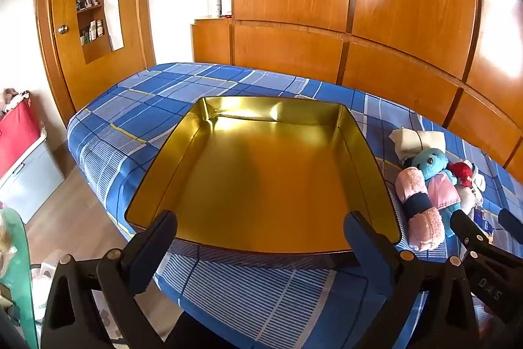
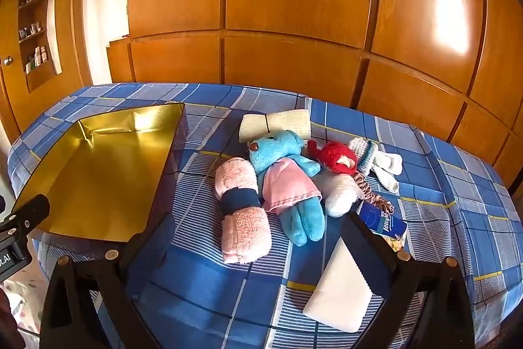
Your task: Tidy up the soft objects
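Left gripper, right gripper: black plastic frames, brass-coloured rivets, dark blue pads on jaws.

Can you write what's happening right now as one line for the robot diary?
left tool: open, over empty gold tin | right tool: open, holding nothing | pink towel roll, blue plush: on bed, outside tin

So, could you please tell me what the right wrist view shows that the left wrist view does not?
Only the right wrist view shows the white foam block, the tissue pack and the white socks. Only the left wrist view shows the red container and the floor beside the bed. Both show the empty gold tin, the pink rolled towel, the blue plush toy and both open grippers, left and right.
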A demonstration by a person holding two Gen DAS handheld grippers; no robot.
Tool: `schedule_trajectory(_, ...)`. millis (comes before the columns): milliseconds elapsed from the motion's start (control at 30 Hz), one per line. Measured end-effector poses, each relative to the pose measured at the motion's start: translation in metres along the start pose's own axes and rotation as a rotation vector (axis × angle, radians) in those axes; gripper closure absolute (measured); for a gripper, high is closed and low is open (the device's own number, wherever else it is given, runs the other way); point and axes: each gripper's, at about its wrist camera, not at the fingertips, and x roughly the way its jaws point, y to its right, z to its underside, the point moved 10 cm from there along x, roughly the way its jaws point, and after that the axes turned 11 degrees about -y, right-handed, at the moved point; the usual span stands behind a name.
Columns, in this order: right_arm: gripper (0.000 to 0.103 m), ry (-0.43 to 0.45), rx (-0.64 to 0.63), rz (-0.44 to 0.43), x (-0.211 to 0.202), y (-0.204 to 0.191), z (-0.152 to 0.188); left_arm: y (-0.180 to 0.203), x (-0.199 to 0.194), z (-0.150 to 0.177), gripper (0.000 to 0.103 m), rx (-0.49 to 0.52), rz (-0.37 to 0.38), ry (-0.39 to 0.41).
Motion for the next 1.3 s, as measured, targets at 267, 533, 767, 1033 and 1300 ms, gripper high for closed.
schedule_trajectory(267,0.000,0.001,-0.006,-0.004,0.0016,-0.0019,0.0019,0.0017,-0.0007,0.0008,0.001,0.006,-0.006,0.000)
schedule_trajectory(533,0.000,-0.001,-0.001,-0.005,0.0024,-0.0010,0.0033,0.0005,-0.0002,0.0014,0.001,0.010,-0.004,-0.001)
schedule_trajectory(767,0.000,0.001,0.002,-0.004,0.0019,-0.0005,0.0030,0.0022,-0.0024,0.0020,0.001,0.015,-0.006,0.003)
schedule_trajectory(1033,0.000,0.003,0.002,-0.003,0.0006,0.0000,0.0031,0.0036,-0.0030,0.0022,0.001,0.017,-0.006,0.005)
schedule_trajectory(1300,0.000,0.006,0.001,-0.002,-0.0007,-0.0006,0.0024,0.0055,-0.0054,0.0015,0.001,0.021,-0.005,0.010)
